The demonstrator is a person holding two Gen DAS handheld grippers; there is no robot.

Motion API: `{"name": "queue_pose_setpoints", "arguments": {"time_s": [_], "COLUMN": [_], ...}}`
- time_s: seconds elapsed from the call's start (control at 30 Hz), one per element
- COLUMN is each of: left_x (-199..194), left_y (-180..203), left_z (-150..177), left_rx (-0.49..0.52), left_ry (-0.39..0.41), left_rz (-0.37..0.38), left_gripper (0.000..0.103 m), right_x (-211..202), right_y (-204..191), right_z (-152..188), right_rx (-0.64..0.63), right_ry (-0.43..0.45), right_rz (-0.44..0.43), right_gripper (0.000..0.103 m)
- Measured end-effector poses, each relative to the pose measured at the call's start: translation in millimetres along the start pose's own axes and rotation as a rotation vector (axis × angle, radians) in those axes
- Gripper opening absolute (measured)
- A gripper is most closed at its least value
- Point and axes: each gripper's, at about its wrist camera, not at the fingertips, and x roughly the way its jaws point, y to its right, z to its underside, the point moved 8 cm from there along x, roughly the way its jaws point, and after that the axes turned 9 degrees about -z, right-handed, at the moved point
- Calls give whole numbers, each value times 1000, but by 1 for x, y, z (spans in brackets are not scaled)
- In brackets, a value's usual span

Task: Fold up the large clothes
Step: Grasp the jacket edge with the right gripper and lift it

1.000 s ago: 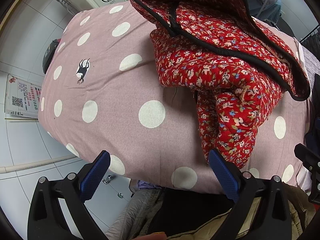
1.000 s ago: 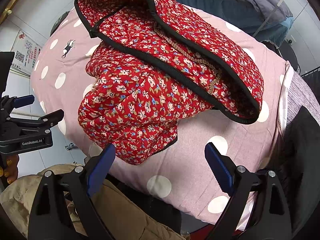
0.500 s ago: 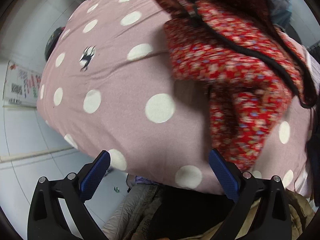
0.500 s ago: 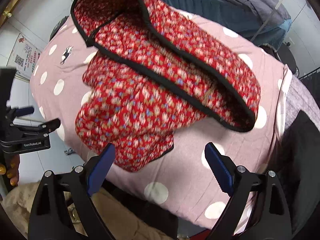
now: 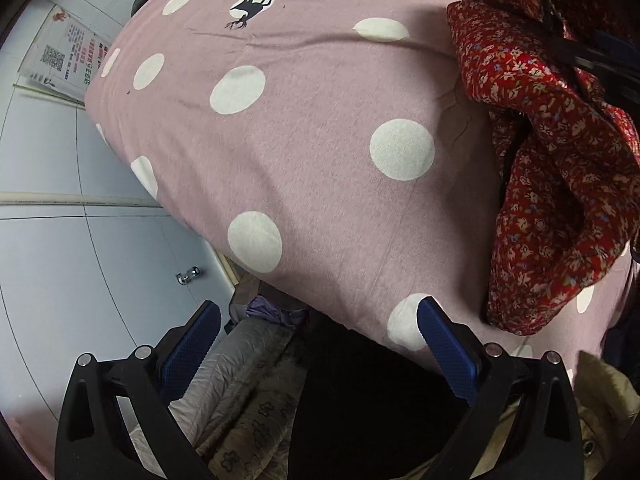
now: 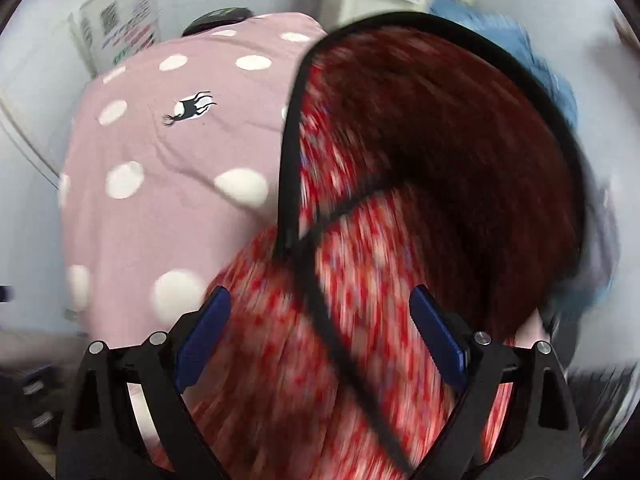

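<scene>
- The red floral padded coat [image 5: 560,168] lay bunched on the pink polka-dot bed [image 5: 304,160], heaped toward the right side of the left claw's view; its black-trimmed hood gaped upward, blurred in the right view.
- The left claw [image 5: 320,340] hung with its blue pads spread wide and nothing between them, at the near edge of the mattress — clear of the coat.
- The right claw [image 6: 320,336] was just as wide, right over the floral fabric; the blur kept me from saying whether it touched cloth.
- To do this well, I'd judge each claw should take a trimmed edge rather than a loose bulge, then draw the coat flat before any fold; padding that thick will spring back.
- Open sheet stretched left of the coat, around the little deer print [image 5: 250,8] — good room for spreading; the bed's near edge dropped to the tiled floor [image 5: 80,280], so cloth could slide off there.
</scene>
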Motion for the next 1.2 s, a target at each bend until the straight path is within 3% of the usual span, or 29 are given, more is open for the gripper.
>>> {"name": "queue_pose_setpoints", "arguments": {"time_s": [0.07, 0.1, 0.2, 0.33, 0.37, 0.43, 0.53, 0.57, 0.6, 0.63, 0.67, 0.7, 0.73, 0.8, 0.87, 0.93, 1.03, 1.07, 1.13, 1.2], "left_x": [-5, -9, -23, -50, -57, -74, -94, -98, -100, -101, -100, -100, -98, -94, -89, -84, -76, -73, -72, -69], "left_y": [0, 0, 7, 37, 47, 75, 118, 131, 142, 151, 156, 160, 162, 164, 161, 153, 135, 128, 108, 88], "left_z": [0, -1, -7, -27, -32, -38, -39, -38, -35, -33, -32, -30, -30, -35, -40, -47, -62, -66, -72, -73], "left_rx": [0, 2, 10, 73, 102, 188, 337, 385, 425, 461, 481, 496, 504, 488, 450, 405, 334, 310, 255, 200], "left_ry": [23, 39, 79, 174, 198, 251, 318, 335, 343, 347, 349, 349, 345, 328, 316, 310, 296, 294, 294, 292], "left_rz": [17, 27, 54, 142, 163, 204, 238, 244, 246, 237, 223, 211, 206, 209, 212, 216, 191, 185, 183, 181], "left_gripper": [97, 97, 97, 97, 97, 97, 97, 97, 97, 97, 97, 97, 97, 97, 97, 97, 97, 97, 97, 97], "right_x": [23, 26, 5, -48, -69, -92, -106, -105, -102, -98, -99, -104, -112, -129, -134, -137, -124, -115, -99, -86], "right_y": [8, 17, 66, 182, 226, 276, 336, 342, 348, 348, 344, 337, 327, 303, 269, 225, 164, 131, 78, 32], "right_z": [-4, -7, -8, 22, 44, 81, 177, 208, 245, 284, 311, 333, 345, 355, 328, 282, 218, 188, 154, 152], "right_rx": [-61, -53, 107, 369, 476, 615, 885, 936, 995, 1080, 1163, 1244, 1296, 1277, 1152, 1044, 903, 825, 743, 708], "right_ry": [-39, -44, 44, 164, 191, 205, 151, 102, 20, -42, -43, -10, 29, 78, 92, 129, 122, 98, 25, -67], "right_rz": [70, 92, 55, 148, 213, 268, 271, 314, 354, 325, 280, 239, 215, 195, 135, 10, -201, -287, -369, -400], "right_gripper": [79, 54, 17, 14, 14, 14, 14, 15, 23, 37, 45, 64, 75, 76, 78, 87, 89, 89, 90, 90]}}
